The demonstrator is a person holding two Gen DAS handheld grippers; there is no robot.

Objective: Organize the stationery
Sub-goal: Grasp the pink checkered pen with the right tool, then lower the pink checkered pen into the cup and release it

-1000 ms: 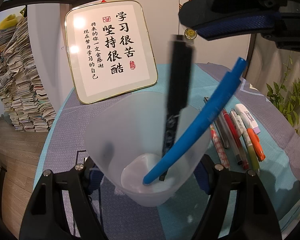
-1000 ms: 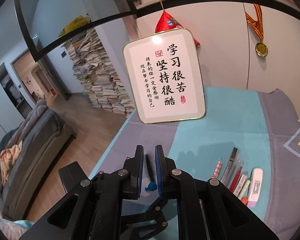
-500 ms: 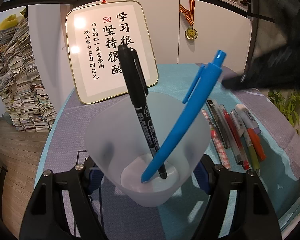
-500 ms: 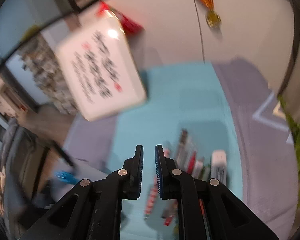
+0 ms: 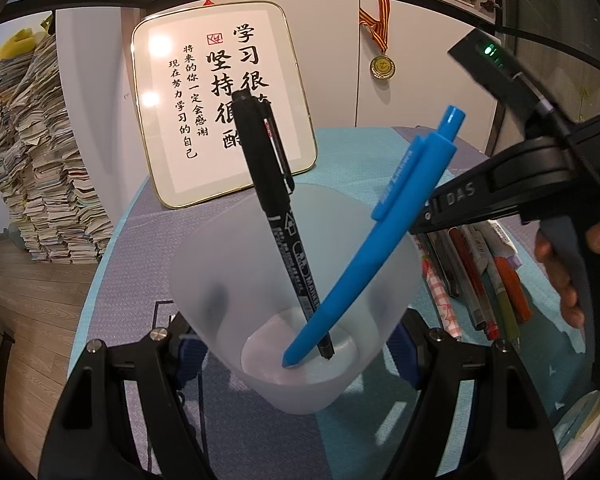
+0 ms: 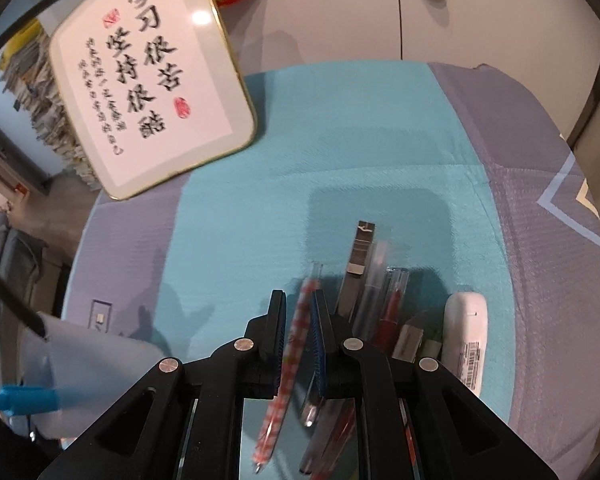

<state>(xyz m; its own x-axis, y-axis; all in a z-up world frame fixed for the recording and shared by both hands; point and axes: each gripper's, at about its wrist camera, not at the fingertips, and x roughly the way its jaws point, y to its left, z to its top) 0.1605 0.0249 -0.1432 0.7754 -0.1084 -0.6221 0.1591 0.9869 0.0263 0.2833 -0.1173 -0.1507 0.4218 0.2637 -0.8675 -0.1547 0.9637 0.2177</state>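
My left gripper [image 5: 296, 352] is shut on a translucent plastic cup [image 5: 228, 272], its blue pads against both sides. A black marker [image 5: 276, 208] and a blue pen [image 5: 380, 240] stand tilted in the cup. My right gripper [image 6: 299, 300] is shut with only a narrow slit between its fingers, and it points down over a row of pens on the cloth. A red-checked pen [image 6: 296, 328] lies on the cloth below the slit and shows through it. I cannot see the pads touching it. The cup [image 6: 92, 364] sits low left in the right wrist view.
A framed calligraphy sign [image 5: 220, 100] leans against the wall behind the cup. To the right of the checked pen lie a grey cutter [image 6: 358, 264], a red pen [image 6: 392, 312] and a white stick [image 6: 466, 332]. The round table's edge [image 6: 80, 240] curves on the left. A hand [image 5: 560, 280] grips the right tool.
The black marker has dropped into the cup and settled leaning left. My right gripper has swung from above the cup rightwards and down over the row of pens. The left gripper has kept still.
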